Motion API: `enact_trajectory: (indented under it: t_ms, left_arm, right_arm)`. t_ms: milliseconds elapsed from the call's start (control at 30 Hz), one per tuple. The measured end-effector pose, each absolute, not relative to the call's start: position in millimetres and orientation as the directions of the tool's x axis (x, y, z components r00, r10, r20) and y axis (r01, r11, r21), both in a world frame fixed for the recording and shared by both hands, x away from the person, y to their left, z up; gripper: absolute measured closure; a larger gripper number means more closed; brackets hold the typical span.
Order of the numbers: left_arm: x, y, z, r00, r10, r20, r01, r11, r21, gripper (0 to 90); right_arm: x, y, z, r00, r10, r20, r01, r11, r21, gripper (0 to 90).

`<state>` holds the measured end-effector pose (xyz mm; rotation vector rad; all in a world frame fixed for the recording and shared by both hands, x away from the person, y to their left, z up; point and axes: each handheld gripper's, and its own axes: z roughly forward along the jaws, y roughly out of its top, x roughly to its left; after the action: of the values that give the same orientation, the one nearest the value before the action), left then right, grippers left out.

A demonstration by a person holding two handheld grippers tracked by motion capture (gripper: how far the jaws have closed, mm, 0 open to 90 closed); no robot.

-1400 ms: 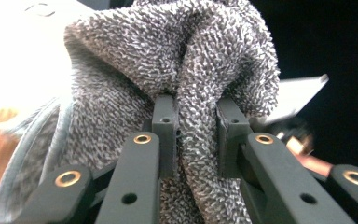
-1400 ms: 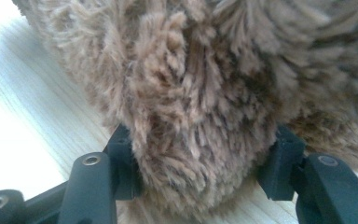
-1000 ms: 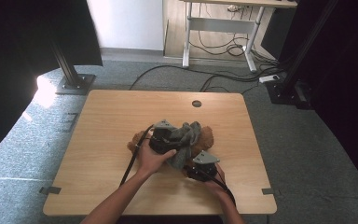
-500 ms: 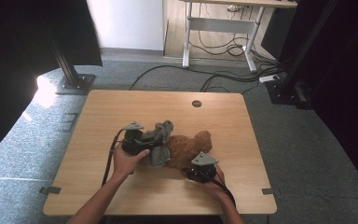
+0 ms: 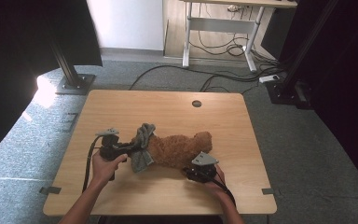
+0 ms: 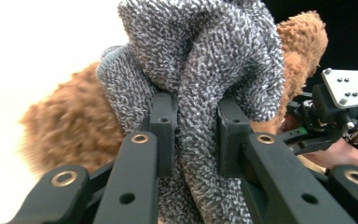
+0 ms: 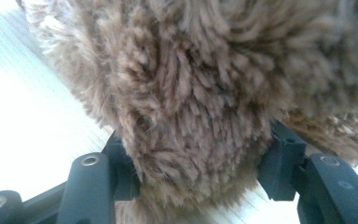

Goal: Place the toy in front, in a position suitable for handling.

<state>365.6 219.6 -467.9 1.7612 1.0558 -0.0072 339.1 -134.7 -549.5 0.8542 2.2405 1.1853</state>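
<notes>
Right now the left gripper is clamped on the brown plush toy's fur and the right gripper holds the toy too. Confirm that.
Not quite. The left gripper is clamped on the grey knitted cloth, not the fur, as the left gripper view shows. The right gripper does hold the brown plush toy.

We see a shaggy brown plush toy [image 5: 179, 149] on the pale wooden table [image 5: 121, 107]. Its fur reads golden-brown from above and tan, with darker strands, close up. A knitted garment [image 6: 214, 60] is flecked grey and white, a salt-and-pepper speckle. Both grippers have matte black jaws with small brass-coloured rivets, and light grey top plates. The floor carpet [image 5: 317, 140] is mottled grey-green.
</notes>
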Motion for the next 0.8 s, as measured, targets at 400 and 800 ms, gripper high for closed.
enact_trajectory:
  t_ms: [400,800]
  left_arm:
    - [353.8,220.3,-485.9,0.625,0.635,-0.454,0.645,-0.092,0.759,72.1]
    - [336.9,215.1,-503.0,0.646,0.6,-0.471,0.656,-0.122,0.745,72.5]
  right_arm:
    - [338.1,-135.8,-549.4,-0.704,0.702,-0.104,0.312,0.437,0.844,37.7]
    - [301.6,-180.6,-516.5,-0.72,0.685,0.112,0.344,0.214,0.914,23.2]
